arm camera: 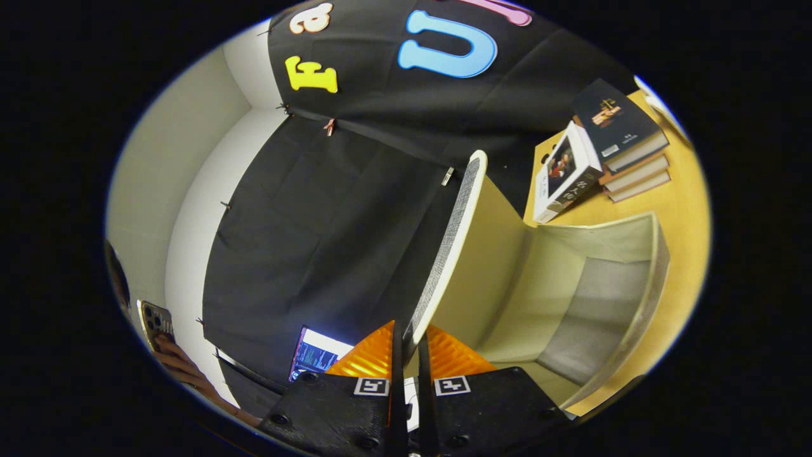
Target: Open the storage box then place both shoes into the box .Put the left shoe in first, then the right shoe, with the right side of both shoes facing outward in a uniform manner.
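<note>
One gripper (406, 346) tilted, pinching box lid (451, 241) edge

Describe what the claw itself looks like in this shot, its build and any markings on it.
The claw has two blocky black textured bodies side by side, studded with round black screws. Each carries a small square black-and-white fiducial tag near its front. Ahead of the tags sit two ribbed, wedge-shaped fingers, with thin dark plates running along their inner edges.

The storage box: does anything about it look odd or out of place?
Nothing looks damaged or spilled. The storage box is open, its interior bare, and its lid is held edge-on between the gripper fingers. Books are stacked beyond it.
</note>
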The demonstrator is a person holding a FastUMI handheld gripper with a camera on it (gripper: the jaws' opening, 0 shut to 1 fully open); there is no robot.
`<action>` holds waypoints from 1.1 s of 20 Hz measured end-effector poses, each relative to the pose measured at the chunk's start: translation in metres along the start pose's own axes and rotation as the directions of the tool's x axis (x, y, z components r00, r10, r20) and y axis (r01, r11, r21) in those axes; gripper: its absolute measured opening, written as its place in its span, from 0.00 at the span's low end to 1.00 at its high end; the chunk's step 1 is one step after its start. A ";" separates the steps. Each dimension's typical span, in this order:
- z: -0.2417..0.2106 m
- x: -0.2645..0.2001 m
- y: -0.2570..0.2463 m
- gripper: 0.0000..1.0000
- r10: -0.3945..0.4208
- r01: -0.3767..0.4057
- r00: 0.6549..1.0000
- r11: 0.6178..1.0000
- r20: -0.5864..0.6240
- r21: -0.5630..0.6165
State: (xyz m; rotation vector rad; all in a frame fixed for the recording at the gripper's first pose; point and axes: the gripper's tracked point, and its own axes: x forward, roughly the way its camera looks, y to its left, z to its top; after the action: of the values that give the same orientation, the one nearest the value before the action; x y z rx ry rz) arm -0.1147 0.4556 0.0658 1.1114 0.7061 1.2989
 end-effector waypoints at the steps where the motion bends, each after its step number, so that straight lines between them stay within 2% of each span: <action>1: 0.000 0.014 0.005 0.11 -0.010 0.010 1.000 1.000 -0.009 -0.024; 7: -0.013 0.086 0.023 0.12 -0.040 0.037 0.998 0.997 -0.042 -0.069; 13: -0.011 0.124 0.029 0.14 -0.036 0.035 0.999 0.996 -0.013 -0.088; 20: 0.010 0.119 0.020 0.55 -0.053 0.055 0.998 0.996 0.024 -0.068; 21: 0.014 0.120 0.020 0.63 -0.049 0.052 0.998 0.996 0.040 -0.076; 22: 0.015 0.117 0.021 0.77 -0.049 0.053 0.998 0.995 0.049 -0.084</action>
State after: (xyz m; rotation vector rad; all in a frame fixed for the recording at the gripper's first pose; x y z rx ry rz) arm -0.0870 0.5630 0.1102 1.0449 0.6344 1.2442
